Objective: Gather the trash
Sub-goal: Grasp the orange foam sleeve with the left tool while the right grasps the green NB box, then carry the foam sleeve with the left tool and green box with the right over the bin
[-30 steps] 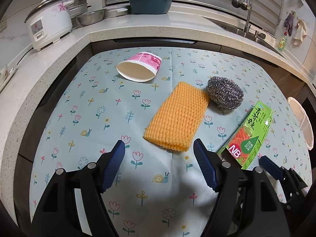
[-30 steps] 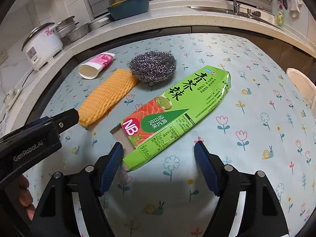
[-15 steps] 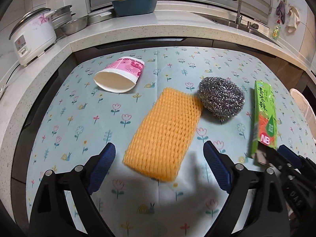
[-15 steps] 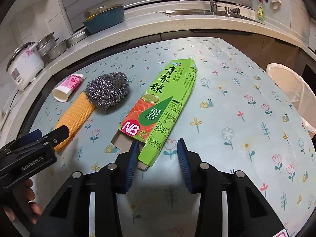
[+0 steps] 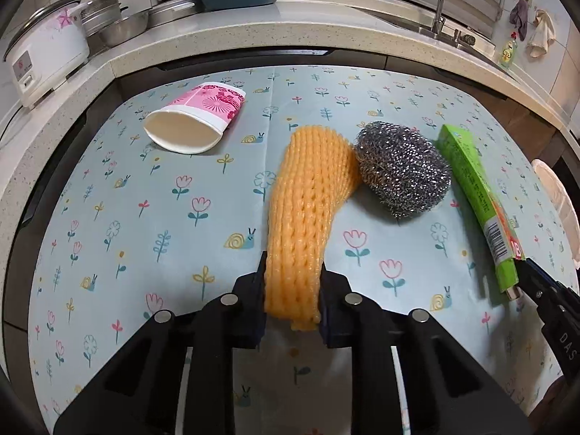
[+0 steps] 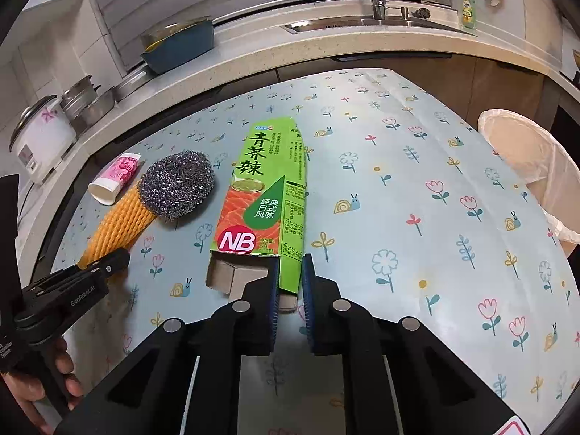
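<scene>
Grasp step of the trash collection, both sides at once. Left hand-held gripper (image 5: 291, 290) just closed on the near end of the orange foam net (image 5: 304, 217), pads pinching it from both sides, far end reaching ahead to touch the steel scourer (image 5: 402, 172). Right hand-held gripper (image 6: 290, 290) likewise just closed, clamped on the open near end of the green carton (image 6: 262, 199), which stretches straight ahead of its fingers on the flowered desk (image 6: 417, 181). Pink paper cup (image 5: 197, 123) lying on its side, ahead and to the left of the left hand-held gripper, untouched. Lined bin (image 6: 525, 159) off to the right of the right hand-held gripper, past the desk edge, mouth open.

Next, probably: lift both pieces clear of the desk, swing right toward the bin, release over its mouth. Care needed with the net, soft and likely to drag the scourer along. Cup left for a later pass.
</scene>
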